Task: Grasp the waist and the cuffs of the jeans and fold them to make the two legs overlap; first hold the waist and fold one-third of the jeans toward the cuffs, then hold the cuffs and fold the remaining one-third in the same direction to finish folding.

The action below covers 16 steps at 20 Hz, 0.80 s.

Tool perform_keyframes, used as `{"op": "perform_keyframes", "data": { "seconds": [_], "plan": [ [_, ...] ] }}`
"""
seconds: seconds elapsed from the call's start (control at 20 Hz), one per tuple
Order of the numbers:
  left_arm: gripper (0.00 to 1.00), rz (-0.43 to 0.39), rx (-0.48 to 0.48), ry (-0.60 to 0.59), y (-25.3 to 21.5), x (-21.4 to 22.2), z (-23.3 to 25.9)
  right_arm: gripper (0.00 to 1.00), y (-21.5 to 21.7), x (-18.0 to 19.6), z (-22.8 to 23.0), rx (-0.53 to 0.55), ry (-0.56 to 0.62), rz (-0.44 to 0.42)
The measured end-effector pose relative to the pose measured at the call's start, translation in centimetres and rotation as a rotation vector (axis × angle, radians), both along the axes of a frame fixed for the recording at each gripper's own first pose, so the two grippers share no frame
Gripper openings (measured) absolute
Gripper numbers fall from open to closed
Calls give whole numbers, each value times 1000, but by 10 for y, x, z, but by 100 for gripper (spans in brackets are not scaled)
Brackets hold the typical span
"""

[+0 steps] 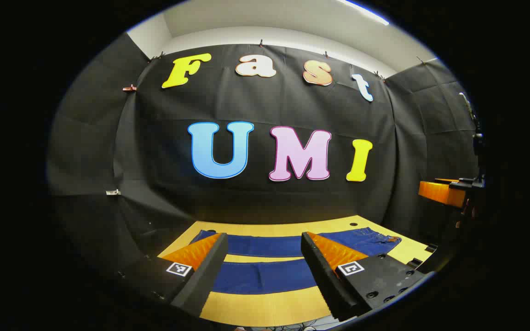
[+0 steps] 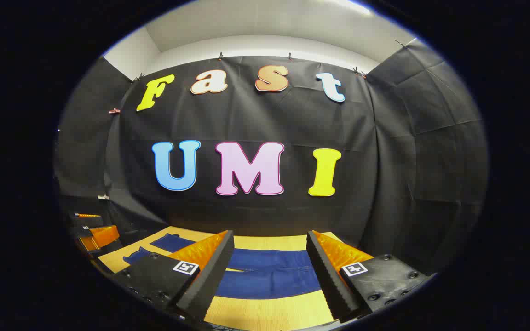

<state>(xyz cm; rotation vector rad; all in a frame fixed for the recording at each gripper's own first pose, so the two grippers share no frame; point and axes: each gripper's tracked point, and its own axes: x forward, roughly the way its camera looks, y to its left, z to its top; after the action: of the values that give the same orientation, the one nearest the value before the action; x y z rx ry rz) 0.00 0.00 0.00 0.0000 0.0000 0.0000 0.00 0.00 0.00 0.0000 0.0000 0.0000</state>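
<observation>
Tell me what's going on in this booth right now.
A pair of dark blue denim jeans lies flat and unfolded on a light wooden table, legs side by side with a gap between them. Both handheld grippers, the left gripper and right gripper, hover open above it, touching nothing. No fold is made yet.

Black cloth wall (image 1: pixel 265 202), wooden table (image 1: pixel 265 308)

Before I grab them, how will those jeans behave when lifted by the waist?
The jeans lie flat on the wooden table, legs apart, so they will probably hang limp and drape. Denim looks thick, likely heavy for cloth. Both grippers' fingers stand open above them.
</observation>
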Motion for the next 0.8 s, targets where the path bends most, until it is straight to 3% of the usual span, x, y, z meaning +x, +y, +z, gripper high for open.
{"op": "perform_keyframes", "data": {
  "seconds": [0.8],
  "plan": [
    [99,44,3,51,29,15,-26,96,14,9,-11,-33,20,21]
  ]
}}
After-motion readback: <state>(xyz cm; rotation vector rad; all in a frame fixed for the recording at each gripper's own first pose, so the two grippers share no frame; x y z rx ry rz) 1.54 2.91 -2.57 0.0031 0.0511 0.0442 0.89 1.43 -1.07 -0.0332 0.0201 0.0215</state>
